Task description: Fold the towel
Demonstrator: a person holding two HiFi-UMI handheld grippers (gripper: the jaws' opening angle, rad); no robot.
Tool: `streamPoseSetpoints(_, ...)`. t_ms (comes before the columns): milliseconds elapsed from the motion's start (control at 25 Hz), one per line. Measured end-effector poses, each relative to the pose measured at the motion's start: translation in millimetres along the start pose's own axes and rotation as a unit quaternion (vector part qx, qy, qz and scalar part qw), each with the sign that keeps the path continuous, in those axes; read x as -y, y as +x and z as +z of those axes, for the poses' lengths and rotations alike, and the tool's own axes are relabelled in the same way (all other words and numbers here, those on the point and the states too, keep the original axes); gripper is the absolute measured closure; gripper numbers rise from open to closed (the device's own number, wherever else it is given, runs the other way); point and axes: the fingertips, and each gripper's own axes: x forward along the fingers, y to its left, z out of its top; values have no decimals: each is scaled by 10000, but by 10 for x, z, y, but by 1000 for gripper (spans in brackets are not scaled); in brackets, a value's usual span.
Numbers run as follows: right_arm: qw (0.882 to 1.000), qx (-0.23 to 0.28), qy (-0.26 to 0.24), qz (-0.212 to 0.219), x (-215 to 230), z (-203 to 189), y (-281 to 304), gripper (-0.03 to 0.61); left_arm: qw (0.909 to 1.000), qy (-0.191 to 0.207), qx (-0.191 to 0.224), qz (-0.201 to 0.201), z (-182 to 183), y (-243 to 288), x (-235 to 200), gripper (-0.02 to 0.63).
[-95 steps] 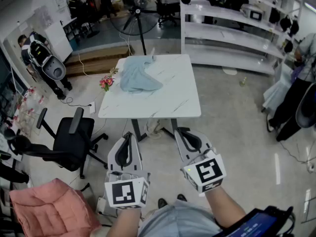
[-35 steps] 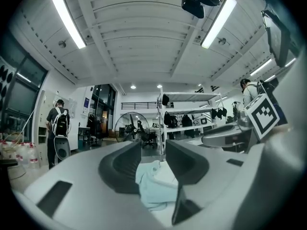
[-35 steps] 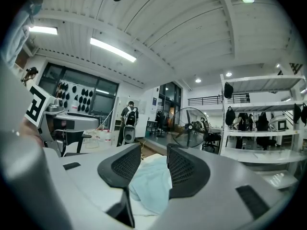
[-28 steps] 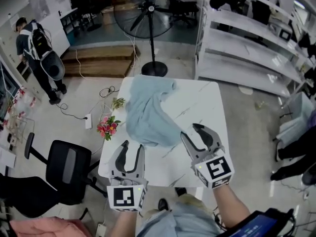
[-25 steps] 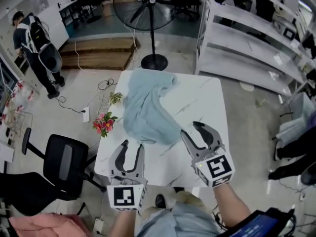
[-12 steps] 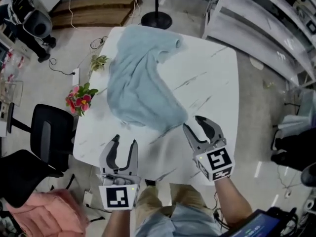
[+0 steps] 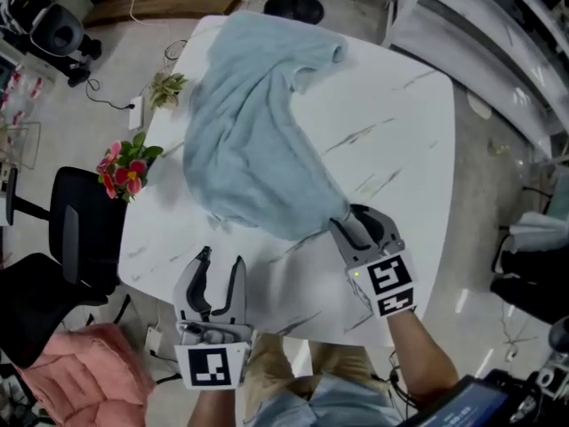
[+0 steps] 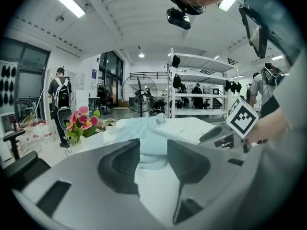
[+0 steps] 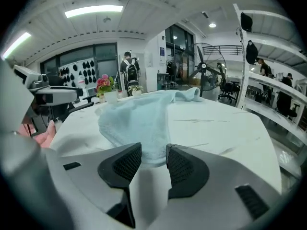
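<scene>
Two hand-held claws, both spread, hang over a white table point(image 7: 404, 123) by a rumpled towel point(image 7: 249, 140).
The right gripper point(image 7: 354, 222) has its jaws apart, and the pale blue towel's near corner lies right at their tips; the pads are not pressing on the cloth. The left gripper point(image 7: 220, 261) sits near the table's front edge, well short of the towel. Its jaws have just been opening and only bare tabletop shows between them. The towel lies loosely bunched, running from the far left corner of the table towards the right gripper. Pink flowers point(image 7: 124, 167) stand at the table's left edge, beside a black chair point(image 7: 80, 238).
</scene>
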Motion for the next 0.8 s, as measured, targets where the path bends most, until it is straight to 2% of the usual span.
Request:
streamPoseSetpoints(80, 9996, -186, -208, -92, 14, -50, 34, 436, 10000, -9, -24, 11, 0, 14, -6, 433)
streamPoseSetpoints(200, 9978, -374, -507, -217, 27, -90, 53, 558, 10000, 30, -12, -20, -13, 34, -8, 433)
streamPoseSetpoints(480, 9981, -480, -384, -103, 44, -129, 59, 565, 9999, 53, -21, -136, -55, 92, 94, 433)
streamPoseSetpoints(800, 9937, -849, -504, -531, 491, -322, -201, 565, 9995, 79, -28, -309, -18, 181, 243, 433)
